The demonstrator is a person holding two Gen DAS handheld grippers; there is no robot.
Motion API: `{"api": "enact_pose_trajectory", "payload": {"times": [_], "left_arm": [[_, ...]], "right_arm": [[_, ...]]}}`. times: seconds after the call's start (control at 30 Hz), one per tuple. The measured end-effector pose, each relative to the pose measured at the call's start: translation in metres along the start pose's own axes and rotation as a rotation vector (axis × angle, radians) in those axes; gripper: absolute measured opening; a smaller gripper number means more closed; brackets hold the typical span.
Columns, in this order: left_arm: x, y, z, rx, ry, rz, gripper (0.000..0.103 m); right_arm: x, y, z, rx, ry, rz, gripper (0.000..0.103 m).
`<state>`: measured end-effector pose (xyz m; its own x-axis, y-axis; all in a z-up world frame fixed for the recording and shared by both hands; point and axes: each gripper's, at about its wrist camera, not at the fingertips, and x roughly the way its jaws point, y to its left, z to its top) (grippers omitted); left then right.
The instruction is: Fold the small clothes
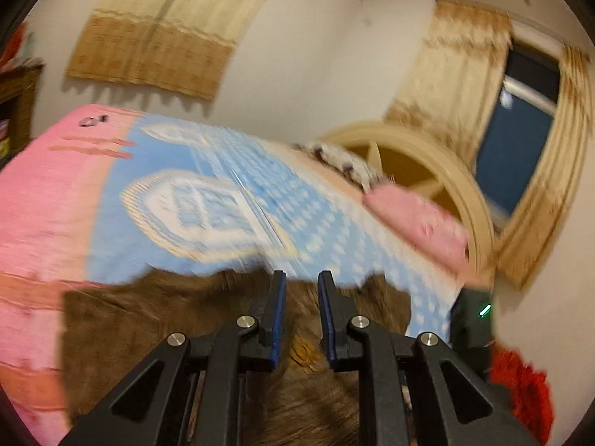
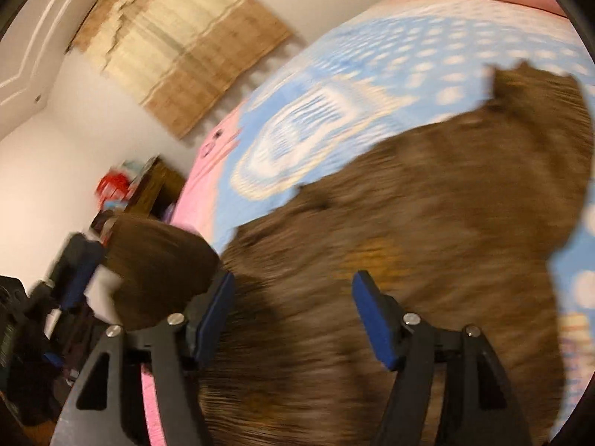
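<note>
A brown fuzzy garment (image 2: 427, 204) lies spread on the bed's blue-and-pink cover (image 2: 334, 85). It also shows in the left wrist view (image 1: 122, 327), under and in front of the fingers. My left gripper (image 1: 302, 278) has its jaws a narrow gap apart, with the brown cloth behind them; blur hides whether cloth is pinched. In the right wrist view the left gripper (image 2: 74, 275) appears at the left with a lifted fold of brown cloth (image 2: 156, 260) beside it. My right gripper (image 2: 293, 278) is open wide just above the garment, holding nothing.
The bed cover (image 1: 208, 200) fills the middle; a pink pillow (image 1: 420, 223) and a round wooden headboard (image 1: 457, 186) are at its far end. A red fuzzy thing (image 1: 524, 386) lies at lower right. A wooden shelf (image 2: 156, 186) stands by the wall.
</note>
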<state>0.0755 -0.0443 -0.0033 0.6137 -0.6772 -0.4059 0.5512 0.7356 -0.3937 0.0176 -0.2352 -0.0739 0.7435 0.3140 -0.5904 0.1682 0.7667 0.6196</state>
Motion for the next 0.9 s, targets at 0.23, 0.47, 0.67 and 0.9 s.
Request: {"api": "enact_pose_trajectory", "payload": {"times": [0.23, 0.47, 0.67, 0.9], "left_arm": [[0.031, -0.009, -0.058, 0.04, 0.267, 0.031, 0.018], [-0.056, 0.045, -0.059, -0.014, 0.163, 0.171, 0.029], [-0.094, 0.119, -0.062, -0.22, 0.1, 0.354, 0.037], [-0.108, 0.137, -0.075, -0.318, 0.079, 0.376, 0.037]], "right_arm": [[-0.01, -0.026, -0.014, 0.098, 0.039, 0.029, 0.082], [0.004, -0.015, 0.0, 0.049, 0.089, 0.013, 0.087], [0.063, 0.034, -0.005, -0.242, 0.116, -0.192, 0.073], [0.095, 0.078, -0.024, -0.578, 0.143, -0.351, 0.009]]}}
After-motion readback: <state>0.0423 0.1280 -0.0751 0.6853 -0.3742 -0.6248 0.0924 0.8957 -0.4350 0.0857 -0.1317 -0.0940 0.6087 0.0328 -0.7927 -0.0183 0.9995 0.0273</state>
